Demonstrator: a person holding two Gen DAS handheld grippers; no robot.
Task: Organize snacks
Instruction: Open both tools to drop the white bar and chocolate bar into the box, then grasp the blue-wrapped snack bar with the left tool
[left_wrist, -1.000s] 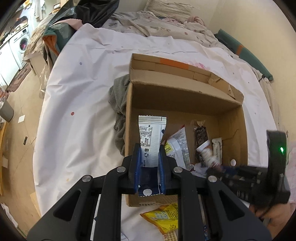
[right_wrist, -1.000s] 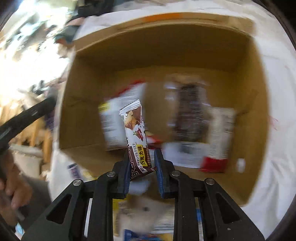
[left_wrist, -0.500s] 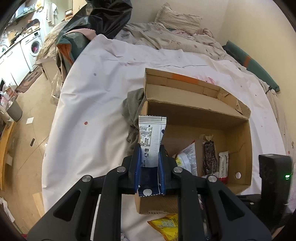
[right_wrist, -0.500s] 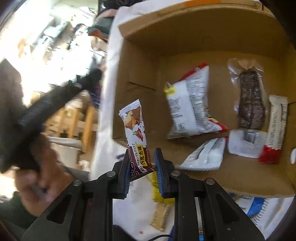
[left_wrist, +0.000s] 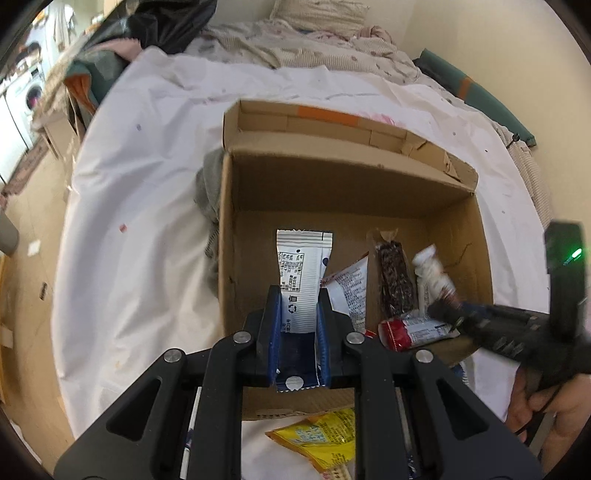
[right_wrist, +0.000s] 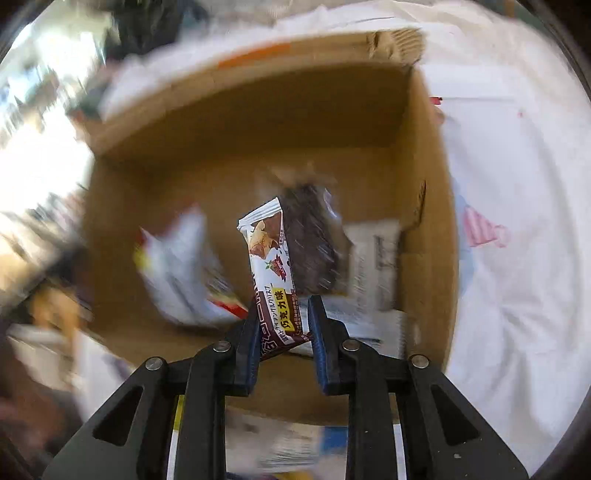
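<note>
An open cardboard box (left_wrist: 258, 206) stands on a white sheet; it also shows in the right wrist view (right_wrist: 424, 206). My left gripper (left_wrist: 298, 295) is shut on a white and blue snack packet (left_wrist: 301, 273), held over the box's near left part. My right gripper (right_wrist: 282, 310) is shut on a brown chocolate snack bar (right_wrist: 273, 266) over the box; it enters the left wrist view (left_wrist: 447, 310) from the right, blurred. Inside lie a dark bar (left_wrist: 393, 280), a white and red bag (left_wrist: 347, 291) and a red-ended packet (left_wrist: 413, 328).
A yellow snack bag (left_wrist: 321, 439) lies on the sheet in front of the box. A grey cloth (left_wrist: 208, 192) is bunched at the box's left side. Bedding and a pillow (left_wrist: 317, 14) lie beyond. The floor drops off at the left.
Both grippers have moved in over the box, each still holding its snack. The right gripper swung back from the box's left side; its view is now blurred.
</note>
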